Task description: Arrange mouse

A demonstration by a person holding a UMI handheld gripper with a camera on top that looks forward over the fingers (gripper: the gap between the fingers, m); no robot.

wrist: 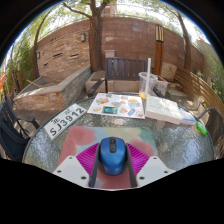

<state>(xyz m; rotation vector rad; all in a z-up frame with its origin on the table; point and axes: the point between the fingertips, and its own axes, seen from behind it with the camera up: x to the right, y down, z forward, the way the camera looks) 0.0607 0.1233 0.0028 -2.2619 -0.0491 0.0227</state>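
Standing farthest beyond the mouse: a brick wall with a tree trunk in front of it, closing off the yard. Spreading out ahead of the mouse and to both sides of it: a round glass table, its curved rim bending away to the left and right, leaving open glass around the mouse on each flank. Lying on the table beyond the mouse: a colourful printed mat, with bare glass between it and the mouse. Resting left of the mouse, near the table's rim: a white label reading "SJ3972". Sitting beyond and right of the mouse: a clear plastic container and flat white papers (the small green thing farther right being too small to name).

Holding the blue mouse between the fingers: the gripper, its pink pads lying at either flank, seeming to be touching both sides. Running straight away along the fingers: the mouse's long axis, with the rounded far end pointing toward the printed mat. Sitting low, just above the glass (contact with the table impossible to tell).
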